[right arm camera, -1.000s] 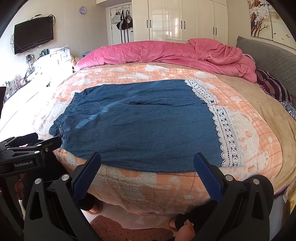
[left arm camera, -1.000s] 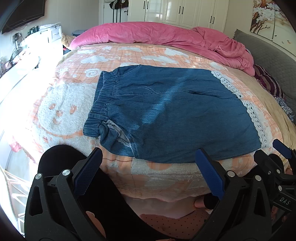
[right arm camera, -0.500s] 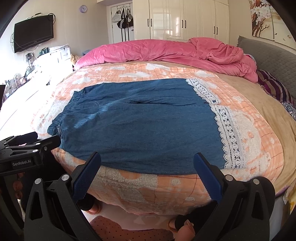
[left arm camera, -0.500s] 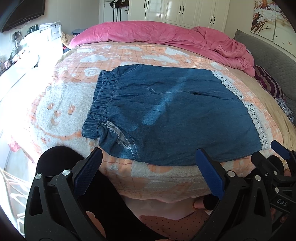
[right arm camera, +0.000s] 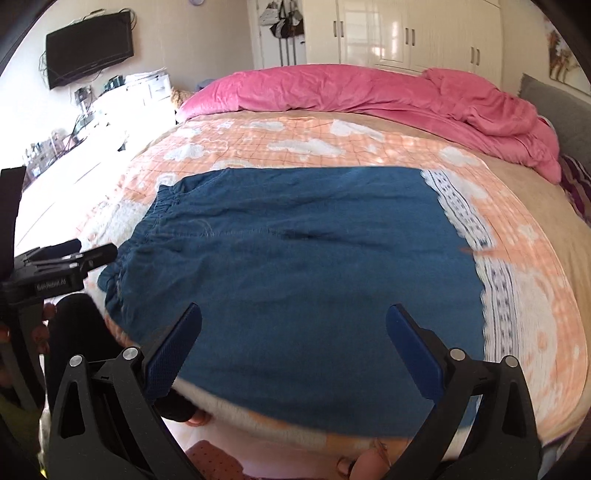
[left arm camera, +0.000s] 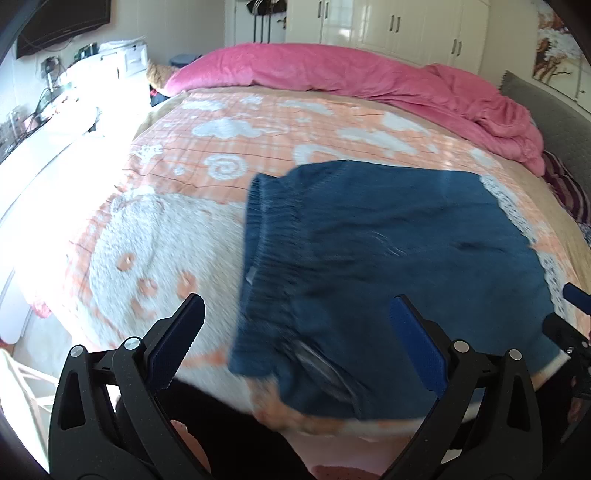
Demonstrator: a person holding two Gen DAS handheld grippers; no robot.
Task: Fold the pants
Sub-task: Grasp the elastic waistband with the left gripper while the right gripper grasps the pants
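Blue denim pants (left arm camera: 388, 258) (right arm camera: 295, 266) lie flat on the bed, elastic waistband (left arm camera: 266, 236) (right arm camera: 147, 229) to the left and white lace hem (left arm camera: 517, 214) (right arm camera: 469, 221) to the right. My left gripper (left arm camera: 295, 336) is open, hovering over the near waistband corner with nothing between its fingers. My right gripper (right arm camera: 293, 339) is open too, low above the near edge of the pants toward the hem side. The left gripper also shows in the right wrist view at the far left, and the right gripper's tip at the right edge of the left wrist view.
The pants rest on an orange and white fleece blanket (left arm camera: 166, 229) (right arm camera: 535, 295). A crumpled pink duvet (left arm camera: 369, 81) (right arm camera: 369, 92) lies along the far side. Grey headboard (left arm camera: 546, 114) at right, a wall TV (right arm camera: 88, 48) and white cabinets (right arm camera: 406, 33) behind. A person's dark leg and feet are below.
Both grippers have moved forward and down toward the pants; the left one swung left toward the waistband corner. Both views are now motion blurred. The pants lie as before.
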